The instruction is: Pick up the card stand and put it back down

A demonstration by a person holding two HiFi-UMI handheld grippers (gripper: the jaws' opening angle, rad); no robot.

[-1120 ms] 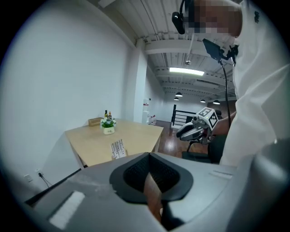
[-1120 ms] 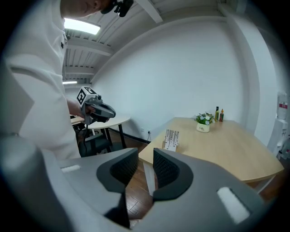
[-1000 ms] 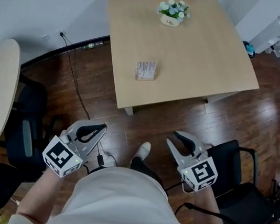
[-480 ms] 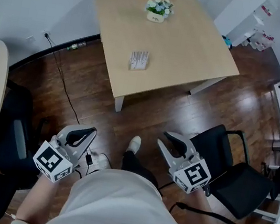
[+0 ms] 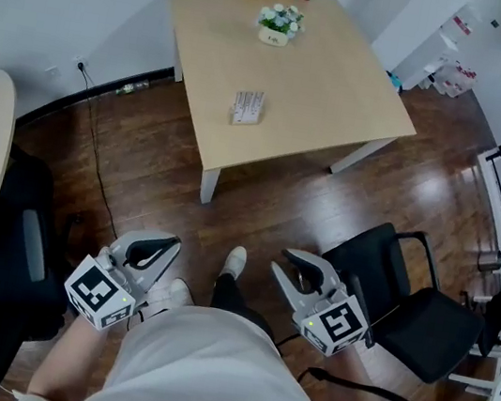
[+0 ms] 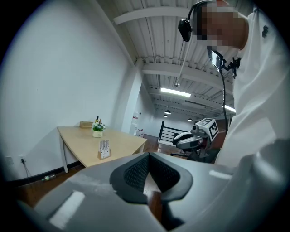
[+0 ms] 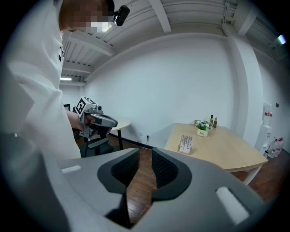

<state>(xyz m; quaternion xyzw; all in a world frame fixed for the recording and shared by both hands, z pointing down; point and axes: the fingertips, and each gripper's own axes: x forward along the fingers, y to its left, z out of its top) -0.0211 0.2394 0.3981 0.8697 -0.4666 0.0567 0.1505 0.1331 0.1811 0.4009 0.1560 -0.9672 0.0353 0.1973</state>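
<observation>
- Grey and black, the left gripper [image 5: 163, 247] hangs close to the person's body over the dark wooden floor [image 5: 271, 193]. Its jaws are clenched tip to tip on nothing.
- The right gripper [image 5: 289, 264] hangs level with it on the right, beside a black chair [image 5: 405, 297]. Its jaws stand a narrow crack apart, with only floor showing between them.
- Farther off, past a stretch of bare floor, stands the pale wooden table [image 5: 335, 95].
- The card stand [image 5: 248, 107] sits upright on the table near its near-left edge, well apart from both grippers.
- At the far side of the table is a small pot of flowers [image 5: 277, 22].
- This could be the walk up before a pick-up, or the stand already set back down with the person standing off. The pictures do not settle which.
- Either way, neither gripper is within reach of the stand, and no grasp is in hand.
</observation>
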